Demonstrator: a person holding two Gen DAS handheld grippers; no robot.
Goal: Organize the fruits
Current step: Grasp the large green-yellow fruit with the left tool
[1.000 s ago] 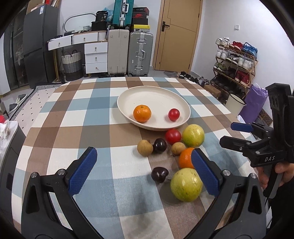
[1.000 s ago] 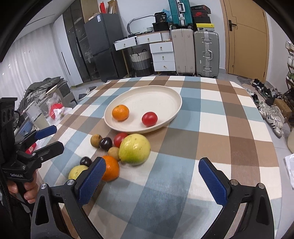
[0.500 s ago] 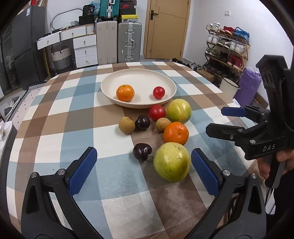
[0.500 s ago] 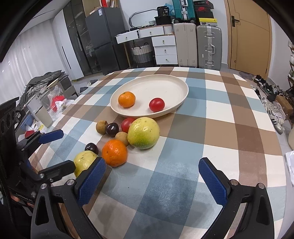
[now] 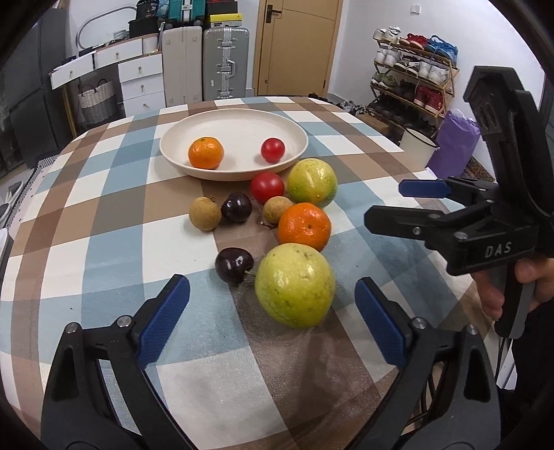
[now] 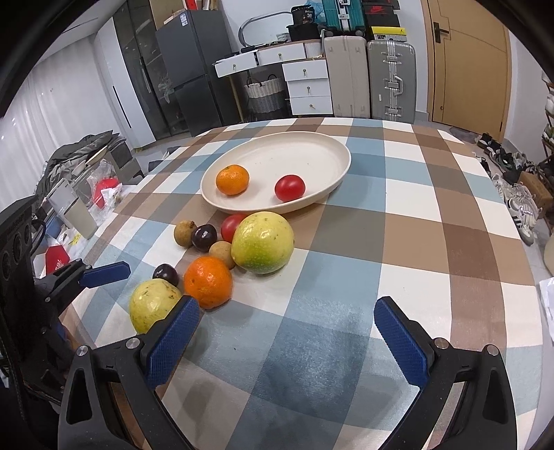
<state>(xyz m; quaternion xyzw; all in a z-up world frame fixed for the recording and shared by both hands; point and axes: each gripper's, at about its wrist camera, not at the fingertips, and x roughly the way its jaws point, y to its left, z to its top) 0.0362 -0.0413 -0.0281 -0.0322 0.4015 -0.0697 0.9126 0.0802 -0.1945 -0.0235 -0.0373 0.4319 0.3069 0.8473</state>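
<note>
Lowered and tilted toward the fruit since a second ago, the left gripper (image 5: 271, 322) angles down with its wide fingers closing around the untouched nearest guava (image 5: 295, 284) on the tabletop (image 5: 104, 221), while the right gripper (image 6: 287, 341) hovers wide, empty.

At the right edge of my left wrist view, the right tongs (image 5: 424, 204) carry the raised letters "DAS" on their black body. At the top centre of my right wrist view, a dark box (image 6: 304, 16) stacked on the drawers shows the number "38". Other labels on the boxes there are too small for me to read.
</note>
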